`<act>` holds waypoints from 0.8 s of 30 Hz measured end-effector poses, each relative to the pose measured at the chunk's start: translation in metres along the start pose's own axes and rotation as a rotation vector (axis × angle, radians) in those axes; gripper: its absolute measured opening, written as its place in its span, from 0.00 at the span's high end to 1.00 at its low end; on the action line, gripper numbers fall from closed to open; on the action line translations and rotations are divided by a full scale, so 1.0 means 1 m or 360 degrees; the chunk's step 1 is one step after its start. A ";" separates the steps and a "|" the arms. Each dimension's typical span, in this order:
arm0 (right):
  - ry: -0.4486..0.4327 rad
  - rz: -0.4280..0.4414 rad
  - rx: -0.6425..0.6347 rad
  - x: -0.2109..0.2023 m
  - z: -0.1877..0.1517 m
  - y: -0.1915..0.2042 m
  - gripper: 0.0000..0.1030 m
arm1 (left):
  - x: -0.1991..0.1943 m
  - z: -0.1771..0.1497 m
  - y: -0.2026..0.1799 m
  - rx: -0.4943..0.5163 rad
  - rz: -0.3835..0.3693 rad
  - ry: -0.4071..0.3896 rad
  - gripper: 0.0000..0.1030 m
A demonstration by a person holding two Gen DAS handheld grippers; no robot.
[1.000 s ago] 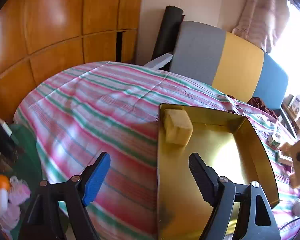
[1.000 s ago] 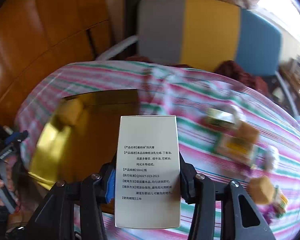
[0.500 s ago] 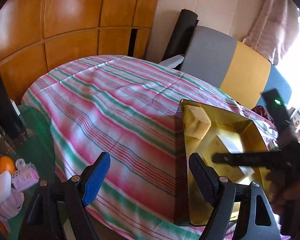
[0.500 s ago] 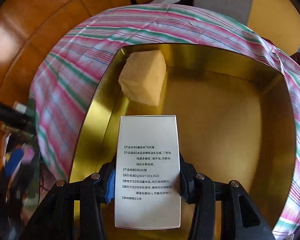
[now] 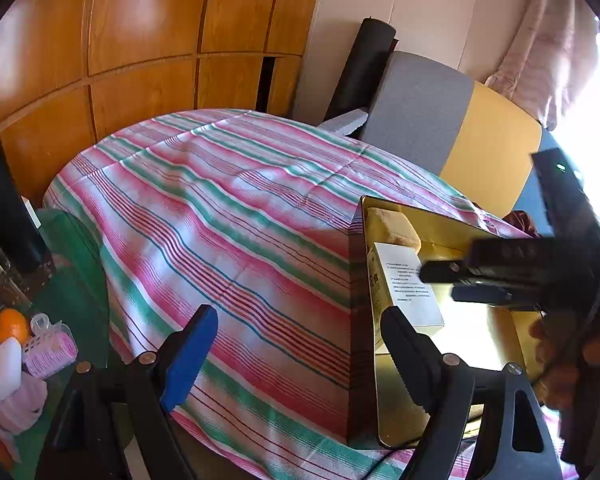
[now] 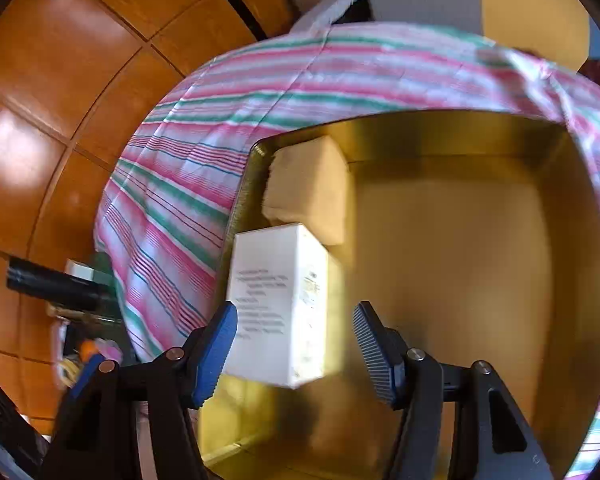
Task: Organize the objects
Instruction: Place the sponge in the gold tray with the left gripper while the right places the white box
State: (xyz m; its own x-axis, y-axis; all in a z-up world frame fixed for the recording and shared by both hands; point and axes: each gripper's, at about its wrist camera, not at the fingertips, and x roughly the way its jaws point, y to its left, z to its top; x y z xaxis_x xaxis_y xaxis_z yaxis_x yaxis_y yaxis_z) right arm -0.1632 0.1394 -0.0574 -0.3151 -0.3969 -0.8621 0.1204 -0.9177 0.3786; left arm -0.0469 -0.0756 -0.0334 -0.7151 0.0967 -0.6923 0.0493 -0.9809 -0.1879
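Right gripper jaws have just been opening; the white box lies between them, and we see a gap at each pad, so we read it as released. It rests inside the gold tray, against the left wall, just beside the yellow sponge block. Left gripper stands spread and empty, straddling the tray's near wall over the striped cloth. We judge the placing step nearly complete; the next move calls for a clean withdrawal upward without dragging the box. Box print is blurred, and the tray's near edge is hidden behind the gripper.
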 end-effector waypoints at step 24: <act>-0.0516 -0.0598 -0.0285 -0.094 -0.084 -0.035 0.40 | -0.025 -0.008 -0.070 0.0312 -0.0100 -0.0043 0.15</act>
State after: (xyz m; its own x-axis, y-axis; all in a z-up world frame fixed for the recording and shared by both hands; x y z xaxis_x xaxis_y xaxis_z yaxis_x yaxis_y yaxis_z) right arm -0.0588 0.2072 -0.0173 -0.6390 -0.0410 -0.7681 0.0932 -0.9954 -0.0243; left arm -0.0271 -0.0085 -0.0084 -0.7309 0.1569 -0.6642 -0.1307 -0.9874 -0.0895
